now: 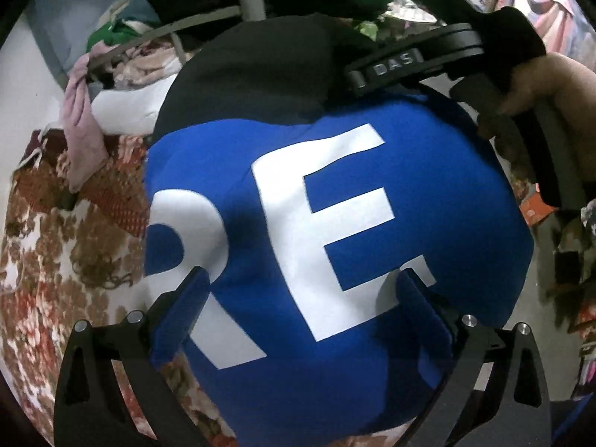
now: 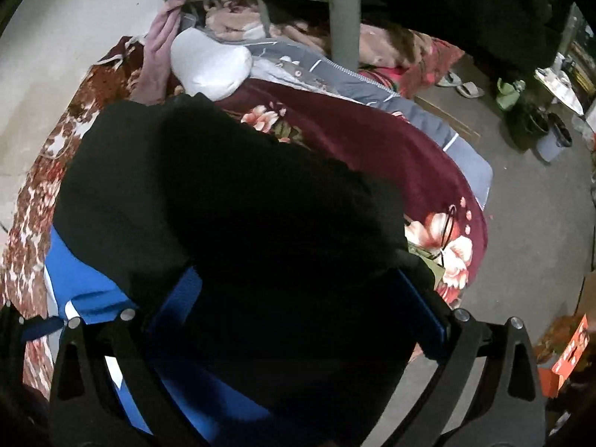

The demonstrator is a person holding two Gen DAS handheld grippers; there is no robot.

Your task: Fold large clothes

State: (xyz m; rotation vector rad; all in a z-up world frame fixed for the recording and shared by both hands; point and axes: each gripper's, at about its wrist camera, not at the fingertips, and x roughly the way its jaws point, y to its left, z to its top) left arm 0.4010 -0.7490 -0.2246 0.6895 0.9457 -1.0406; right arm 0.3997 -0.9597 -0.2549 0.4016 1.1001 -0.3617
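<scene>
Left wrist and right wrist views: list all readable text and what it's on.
"RE": large white letters on the blue garment, left wrist view; the print may run on past the fold.
"DAS": small raised letters on the black body of the right gripper, left wrist view.
Orange box on the floor, right wrist view: white markings, too blurred to read.
Nothing else legible.
</scene>
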